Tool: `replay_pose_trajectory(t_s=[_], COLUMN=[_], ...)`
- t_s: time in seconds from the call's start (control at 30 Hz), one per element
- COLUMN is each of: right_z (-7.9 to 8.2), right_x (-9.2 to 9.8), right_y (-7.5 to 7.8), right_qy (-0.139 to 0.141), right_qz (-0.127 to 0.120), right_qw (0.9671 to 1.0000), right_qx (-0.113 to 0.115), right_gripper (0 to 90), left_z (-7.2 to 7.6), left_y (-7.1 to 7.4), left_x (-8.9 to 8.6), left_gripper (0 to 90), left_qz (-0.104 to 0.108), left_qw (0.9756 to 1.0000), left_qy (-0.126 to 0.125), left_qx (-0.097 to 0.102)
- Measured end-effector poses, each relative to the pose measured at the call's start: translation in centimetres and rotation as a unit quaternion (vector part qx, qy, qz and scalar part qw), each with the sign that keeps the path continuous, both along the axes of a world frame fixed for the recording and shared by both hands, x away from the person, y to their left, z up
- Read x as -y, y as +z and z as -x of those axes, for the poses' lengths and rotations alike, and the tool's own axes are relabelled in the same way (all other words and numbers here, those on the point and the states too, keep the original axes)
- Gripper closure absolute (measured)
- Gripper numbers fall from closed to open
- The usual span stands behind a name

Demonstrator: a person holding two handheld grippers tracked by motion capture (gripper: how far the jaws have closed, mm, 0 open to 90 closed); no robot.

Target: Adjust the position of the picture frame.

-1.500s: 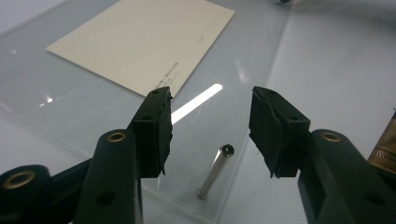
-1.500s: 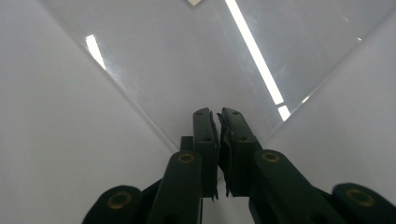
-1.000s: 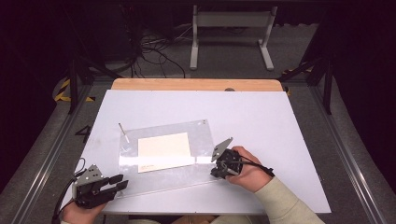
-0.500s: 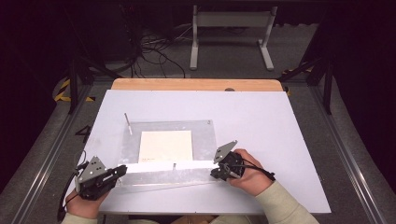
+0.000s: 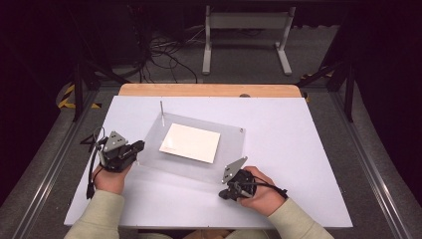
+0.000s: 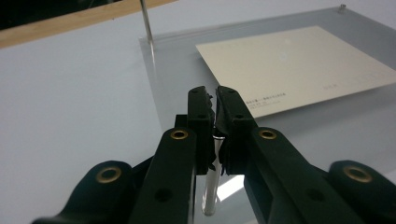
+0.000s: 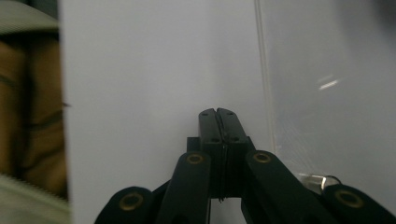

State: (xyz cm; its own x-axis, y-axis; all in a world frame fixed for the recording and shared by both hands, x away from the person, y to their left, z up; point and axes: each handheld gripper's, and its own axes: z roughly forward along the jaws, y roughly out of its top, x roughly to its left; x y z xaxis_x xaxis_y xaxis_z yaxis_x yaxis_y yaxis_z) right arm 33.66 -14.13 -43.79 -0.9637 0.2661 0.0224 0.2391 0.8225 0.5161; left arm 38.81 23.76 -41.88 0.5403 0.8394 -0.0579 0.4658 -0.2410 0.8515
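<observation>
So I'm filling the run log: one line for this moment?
left gripper: shut on pin | right gripper: shut at sheet corner | card under sheet

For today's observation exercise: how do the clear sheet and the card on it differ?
The clear sheet is see-through and larger; the card is opaque cream and smaller. The sheet bears metal posts at corners; the card has none. Both are flat rectangles, skewed alike on the table.

A clear acrylic sheet [image 5: 194, 164] lies over a cream card [image 5: 190, 143] with tiny dark print, on a white tabletop [image 5: 298, 144] edged with pale wood; the grippers' jaws are black.
</observation>
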Motion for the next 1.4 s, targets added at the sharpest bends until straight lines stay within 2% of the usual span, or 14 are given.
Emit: replay_pose_trajectory(t_s=[0.03,0.1,0.17,0.23,0.37,0.4,0.43,0.47,0.63,0.73,0.87,1.03,1.13,1.4], right_z=[0.0,-0.1,-0.4,-0.6,-0.6,-0.8,-0.8,-1.0,-1.2,-1.4,-1.5,-1.3,-0.5,3.2], right_x=[0.0,0.0,0.5,1.3,2.0,2.6,2.6,3.1,3.5,3.0,2.2,2.1,1.6,-1.8], right_y=[0.0,0.0,0.2,0.7,1.2,1.3,1.3,1.2,0.9,0.5,-0.3,-0.2,-0.3,-0.7], right_qy=[0.000,0.005,-0.009,-0.016,-0.030,-0.044,-0.044,-0.055,-0.066,-0.063,-0.055,-0.074,-0.081,-0.043], right_qz=[0.000,-0.008,-0.017,-0.047,-0.063,-0.071,-0.071,-0.074,-0.079,-0.083,-0.066,-0.064,-0.069,-0.089], right_qw=[1.0000,0.9999,0.9997,0.9988,0.9974,0.9962,0.9962,0.9953,0.9940,0.9938,0.9957,0.9946,0.9938,0.9951], right_qx=[0.000,-0.009,-0.013,-0.002,0.018,0.026,0.026,0.031,0.037,0.039,0.035,0.033,0.029,0.010], right_gripper=[90.0,89.9,89.3,86.5,85.4,84.2,84.2,82.4,77.4,76.2,79.2,83.3,83.3,83.1], left_z=[0.0,-0.9,-1.6,-2.0,-2.1,-1.9,-1.7,-1.1,0.6,1.8,2.9,4.2,4.9,6.1], left_y=[0.0,-0.5,-1.2,-1.7,-2.2,-2.0,-1.8,-1.4,-1.0,-0.8,-0.8,-1.1,-1.1,-1.2], left_x=[0.0,0.3,0.1,0.1,-0.2,-0.3,-0.3,-0.3,-0.5,-0.8,-1.0,-1.1,-1.0,-0.4], left_gripper=[84.4,84.5,84.4,84.2,82.8,73.8,73.8,64.3,52.4,50.9,50.0,49.8,49.8,49.7], left_qz=[0.000,-0.025,-0.020,-0.031,-0.025,-0.019,-0.016,-0.015,-0.018,-0.005,0.007,0.018,0.021,0.012], left_qw=[1.0000,0.9995,0.9994,0.9988,0.9989,0.9993,0.9994,0.9996,0.9996,0.9997,0.9998,0.9997,0.9994,0.9983], left_qy=[0.000,0.021,0.028,0.033,0.028,0.026,0.026,0.023,0.017,0.011,-0.001,-0.018,-0.029,-0.057], left_qx=[0.000,-0.001,-0.009,-0.019,-0.028,-0.020,-0.014,-0.005,0.015,0.021,0.018,0.005,0.001,-0.008])
